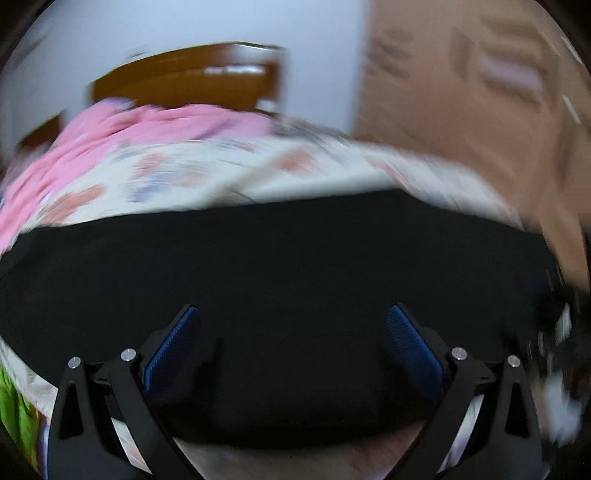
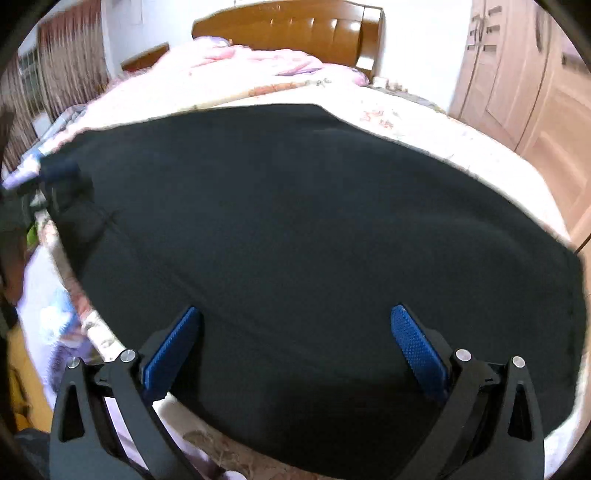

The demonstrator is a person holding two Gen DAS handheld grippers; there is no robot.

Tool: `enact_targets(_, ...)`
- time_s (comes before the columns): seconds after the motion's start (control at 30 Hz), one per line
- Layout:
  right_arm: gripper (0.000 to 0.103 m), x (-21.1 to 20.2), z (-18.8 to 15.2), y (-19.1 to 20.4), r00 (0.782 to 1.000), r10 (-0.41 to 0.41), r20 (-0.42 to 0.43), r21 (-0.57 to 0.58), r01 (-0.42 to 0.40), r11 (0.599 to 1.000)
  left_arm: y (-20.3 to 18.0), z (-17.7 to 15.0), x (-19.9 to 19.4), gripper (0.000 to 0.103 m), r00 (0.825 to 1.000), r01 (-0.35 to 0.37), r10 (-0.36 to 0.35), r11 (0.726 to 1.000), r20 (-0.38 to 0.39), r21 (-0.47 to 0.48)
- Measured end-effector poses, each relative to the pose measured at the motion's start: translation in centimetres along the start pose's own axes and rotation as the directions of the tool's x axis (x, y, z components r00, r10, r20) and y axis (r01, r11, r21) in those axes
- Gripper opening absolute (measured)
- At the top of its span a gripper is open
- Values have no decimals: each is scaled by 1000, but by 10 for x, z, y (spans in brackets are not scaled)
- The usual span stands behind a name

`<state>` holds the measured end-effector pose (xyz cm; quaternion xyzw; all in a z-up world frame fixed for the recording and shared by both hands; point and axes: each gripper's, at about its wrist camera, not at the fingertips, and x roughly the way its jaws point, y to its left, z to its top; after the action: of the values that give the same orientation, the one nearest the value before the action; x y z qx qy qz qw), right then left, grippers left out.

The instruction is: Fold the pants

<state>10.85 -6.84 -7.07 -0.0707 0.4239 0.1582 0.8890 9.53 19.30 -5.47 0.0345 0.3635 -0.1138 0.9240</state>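
In the left wrist view, which is heavily blurred, the left gripper (image 1: 293, 343) has its fingers (image 1: 173, 347) spread wide apart with nothing between the blue pads, and it hangs over the black pants (image 1: 280, 258). The pants lie as a broad dark band across the bed (image 1: 207, 177), whose cover is pale with a reddish floral print. Beyond them sits a crumpled pink blanket (image 1: 147, 125), with the brown wooden headboard (image 1: 192, 81) behind it against a white wall. To the right is a tan surface that is probably a wardrobe (image 1: 480, 92), though the blur makes its details hard to read. In the right wrist view, which is sharper, the right gripper (image 2: 295, 345) also has its fingers (image 2: 417, 347) set wide apart and empty, poised above the near part of the same pants (image 2: 295, 229). Here the pants spread flat over most of the bed (image 2: 424, 125), their near edge lying close to the foot of the mattress. The pink blanket (image 2: 258, 62) lies bunched by the headboard (image 2: 295, 26), and light wooden wardrobe doors (image 2: 517, 81) stand at the right.
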Motion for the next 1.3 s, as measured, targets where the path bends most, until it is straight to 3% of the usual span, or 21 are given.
enact_targets(0.07,99,-3,-4,5,1000,-11,7,-17,11,1000,-20,-16,15,102,997,-54,59,995,-58,84)
enact_targets(0.1,99,-6,-5,6,1000,-12,4,-14,12,1000,-17,-24,15,102,999,-45,45,997,-5,59)
enact_targets(0.17,99,-7,-2,7,1000,-12,-20,-20,11,1000,-8,-25,15,102,1000,-5,5,1000,0,24)
enact_targets(0.23,99,-12,5,9,998,-10,-70,-26,8,1000,-4,-18,15,102,999,-21,23,999,-40,38)
enact_targets(0.3,99,-11,17,10,997,-20,-74,-39,17,999,12,-8,7,102,999,-41,41,999,-30,8)
enact_targets(0.37,99,-15,40,18,999,-18,-30,-70,16,997,40,8,1,102,998,-63,63,997,-4,-38)
enact_targets(0.47,99,-3,88,45,1000,22,3,-134,-21,991,105,41,15,102,980,-199,198,974,-14,-107)
enact_targets(0.57,99,32,136,70,995,84,-44,-136,-89,987,177,68,38,101,961,-275,269,943,-60,-189)
enact_targets(0.67,99,75,181,106,983,162,-90,-128,-172,977,234,73,71,101,937,-338,302,908,-174,-247)
enact_targets(0.73,99,103,203,134,977,171,-128,-149,-190,970,253,64,87,102,938,-330,278,901,-209,-281)
enact_targets(0.8,99,131,219,163,962,208,-178,-163,-237,958,265,51,82,102,966,-250,205,894,-155,-372)
enact_targets(0.87,99,152,224,186,957,206,-205,-186,-245,952,270,48,72,101,978,-209,183,878,-102,-430)
enact_targets(0.97,99,165,224,217,975,132,-182,-270,-178,946,277,39,62,101,990,-140,134,868,-46,-476)
enact_targets(1.03,98,171,224,216,994,56,-98,-295,-82,952,280,37,59,101,993,-112,118,866,-20,-487)
enact_targets(1.07,99,177,225,207,996,63,-65,-249,-77,965,280,38,58,101,993,-109,115,864,-17,-491)
enact_targets(1.13,98,189,231,181,982,161,-97,-90,-170,981,279,40,61,101,991,-126,129,869,-27,-479)
enact_targets(1.23,98,183,231,153,996,83,-39,61,-80,995,275,44,67,101,987,-157,148,875,-56,-457)
enact_targets(1.3,98,182,230,141,994,102,-34,124,-97,988,274,44,66,101,986,-165,156,877,-58,-452)
